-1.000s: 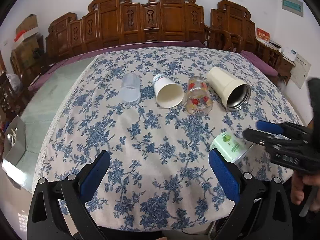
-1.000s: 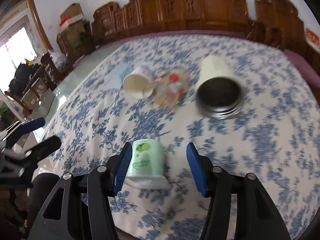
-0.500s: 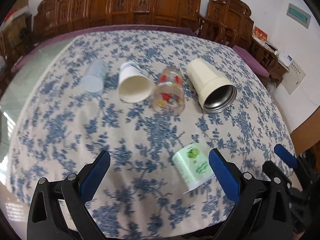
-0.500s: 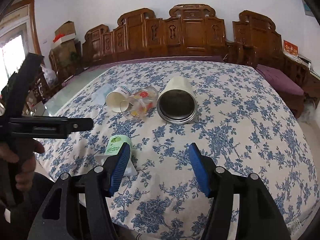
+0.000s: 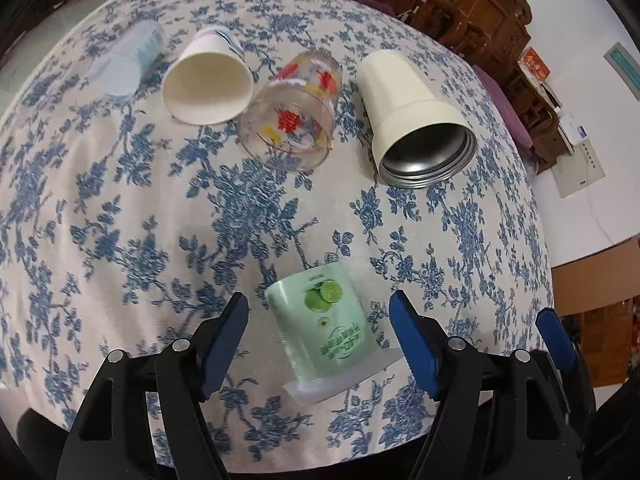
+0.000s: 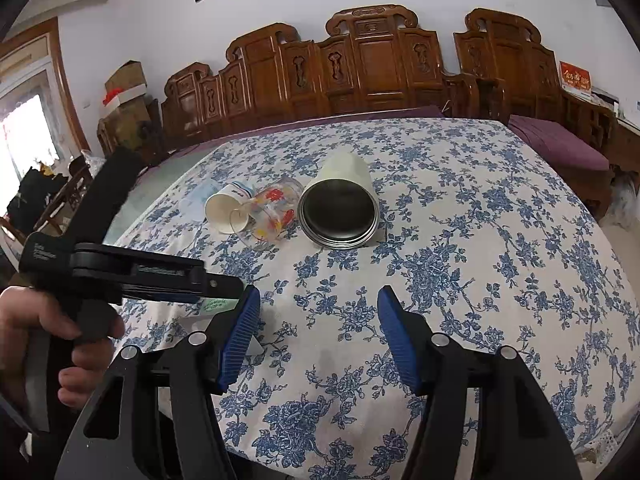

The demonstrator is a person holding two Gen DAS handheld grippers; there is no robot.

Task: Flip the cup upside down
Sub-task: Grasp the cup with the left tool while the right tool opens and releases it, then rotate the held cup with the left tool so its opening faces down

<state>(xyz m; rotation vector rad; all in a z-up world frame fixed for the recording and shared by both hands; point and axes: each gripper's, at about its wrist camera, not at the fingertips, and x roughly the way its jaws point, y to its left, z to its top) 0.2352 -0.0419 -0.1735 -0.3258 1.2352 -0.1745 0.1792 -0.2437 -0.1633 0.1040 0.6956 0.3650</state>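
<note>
Left hand-held gripper (image 5: pixel 318 316): spread wide, either side of green cup, not touching.
Right hand-held gripper (image 6: pixel 318 312): spread, empty, over bare cloth.
Green cup (image 5: pixel 326 322): lying on its side near desk (image 5: pixel 120 240) front edge, mouth toward camera.
Farther back: row of tipped cups — frosted cup (image 5: pixel 126 62), paper cup (image 5: pixel 208 78), flowered glass (image 5: pixel 294 114), cream steel-lined mug (image 5: pixel 416 120).

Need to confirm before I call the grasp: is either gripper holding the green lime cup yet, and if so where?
Nothing is held. The left gripper is open, its fingers either side of the green lime cup without touching. The right gripper is open over bare tablecloth.
</note>
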